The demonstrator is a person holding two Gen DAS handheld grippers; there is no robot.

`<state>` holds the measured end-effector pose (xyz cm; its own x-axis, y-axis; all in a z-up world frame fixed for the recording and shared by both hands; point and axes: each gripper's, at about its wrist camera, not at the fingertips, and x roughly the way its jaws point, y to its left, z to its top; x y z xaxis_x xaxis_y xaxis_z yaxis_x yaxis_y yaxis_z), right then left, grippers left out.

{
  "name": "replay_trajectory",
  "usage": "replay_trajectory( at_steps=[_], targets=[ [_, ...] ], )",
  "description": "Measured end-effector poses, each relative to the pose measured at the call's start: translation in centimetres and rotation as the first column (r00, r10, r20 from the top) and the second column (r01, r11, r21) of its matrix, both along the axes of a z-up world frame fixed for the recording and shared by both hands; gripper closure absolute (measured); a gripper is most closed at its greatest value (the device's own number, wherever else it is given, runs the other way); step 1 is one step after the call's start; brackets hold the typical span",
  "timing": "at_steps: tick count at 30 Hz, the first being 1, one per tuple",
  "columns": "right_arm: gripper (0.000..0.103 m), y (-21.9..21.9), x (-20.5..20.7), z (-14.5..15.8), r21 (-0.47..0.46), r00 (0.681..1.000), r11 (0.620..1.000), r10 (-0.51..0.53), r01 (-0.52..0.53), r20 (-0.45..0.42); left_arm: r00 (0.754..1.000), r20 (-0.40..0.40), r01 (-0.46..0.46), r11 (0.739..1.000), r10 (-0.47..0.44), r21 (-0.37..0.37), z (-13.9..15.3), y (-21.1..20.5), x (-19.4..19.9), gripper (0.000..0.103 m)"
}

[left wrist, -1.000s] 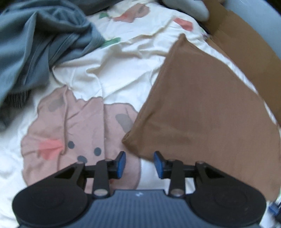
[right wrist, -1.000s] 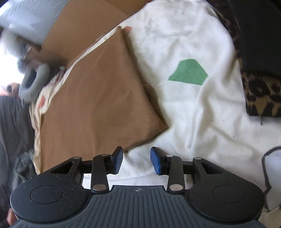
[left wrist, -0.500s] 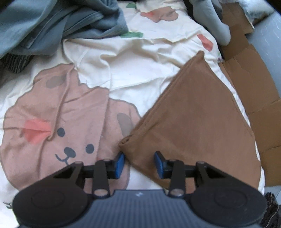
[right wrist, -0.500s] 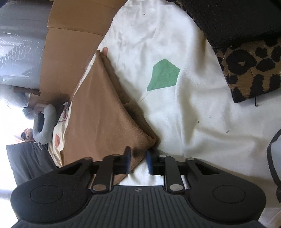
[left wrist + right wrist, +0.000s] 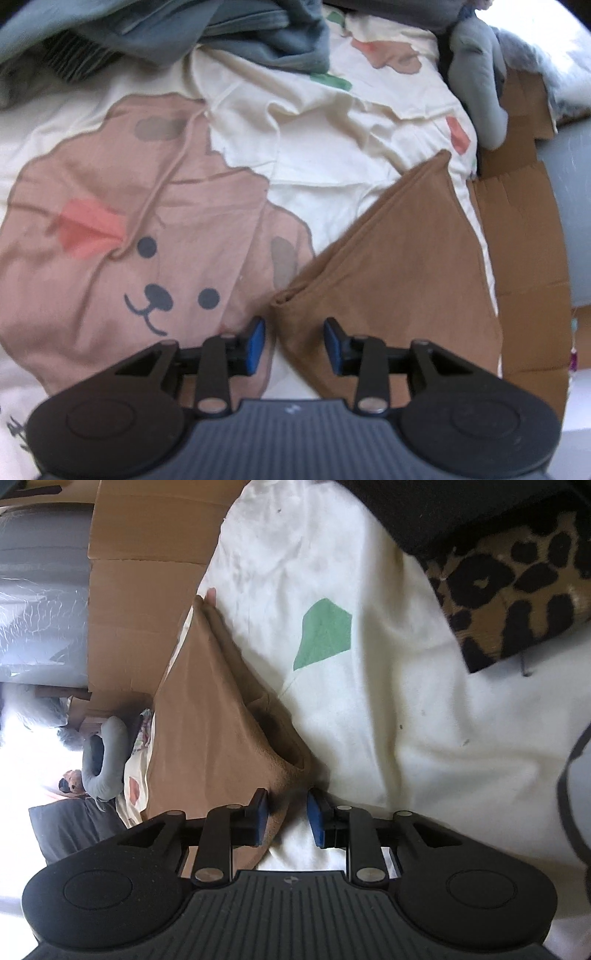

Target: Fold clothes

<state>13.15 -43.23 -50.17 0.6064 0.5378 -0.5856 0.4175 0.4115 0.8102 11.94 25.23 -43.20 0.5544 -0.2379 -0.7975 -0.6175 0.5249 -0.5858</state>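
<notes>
A brown garment, folded flat, lies on the cream bear-print bed sheet. In the left wrist view its near corner sits just ahead of and between the blue pads of my left gripper; the jaws stand apart and do not press the cloth. In the right wrist view another corner of the brown garment bulges up with its layers gaping. That corner reaches in between the fingers of my right gripper, whose jaws are opening, with a gap on the right side.
A pile of grey-blue clothes lies at the far edge of the sheet. A grey neck pillow and flat cardboard border the right side. Leopard-print fabric under black cloth lies at the right gripper's far right.
Both grippers rolled and sank toward the brown garment's corners. The right jaws closed on their corner half a second ago and have since spread apart again.
</notes>
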Motion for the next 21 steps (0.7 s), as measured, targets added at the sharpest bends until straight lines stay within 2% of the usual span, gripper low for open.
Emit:
replay_trajectory(
  at_steps=[2, 5, 8, 11, 15, 19, 21],
  targets=[
    [0.073, 0.0, 0.3, -0.2, 0.017, 1.000, 1.000, -0.006, 0.006, 0.003, 1.000, 0.006, -0.018, 1.000, 0.018, -0.015, -0.2, 0.1, -0.1, 0.063],
    [0.074, 0.1, 0.7, -0.4, 0.030, 1.000, 0.999, -0.016, 0.016, 0.016, 0.999, 0.026, -0.027, 0.999, 0.028, -0.018, -0.3, -0.1, 0.2, 0.055],
    [0.075, 0.2, 0.9, 0.0, 0.014, 0.999, 1.000, -0.010, 0.010, 0.035, 0.999, 0.042, -0.031, 0.999, 0.032, -0.013, -0.1, -0.3, 0.7, 0.054],
    [0.083, 0.1, 0.8, 0.7, 0.008, 0.998, 1.000, -0.010, 0.009, 0.066, 0.998, 0.056, -0.032, 0.999, 0.034, -0.030, 0.0, -0.5, 0.8, 0.060],
    [0.083, -0.3, 0.6, 1.2, 0.007, 0.996, 1.000, -0.015, 0.015, 0.086, 0.998, 0.060, 0.000, 0.999, 0.002, -0.037, -0.2, -0.7, 0.4, 0.065],
    [0.083, -0.1, 0.9, 0.8, -0.001, 0.996, 1.000, -0.003, 0.003, 0.085, 0.997, 0.067, 0.037, 0.999, -0.037, 0.004, -0.1, -0.9, 0.7, 0.069],
    [0.082, 0.2, 1.3, 0.6, -0.015, 0.996, 1.000, 0.010, -0.009, 0.085, 0.997, 0.065, 0.044, 0.999, -0.045, 0.018, -0.2, -0.8, 1.0, 0.076]
  ],
)
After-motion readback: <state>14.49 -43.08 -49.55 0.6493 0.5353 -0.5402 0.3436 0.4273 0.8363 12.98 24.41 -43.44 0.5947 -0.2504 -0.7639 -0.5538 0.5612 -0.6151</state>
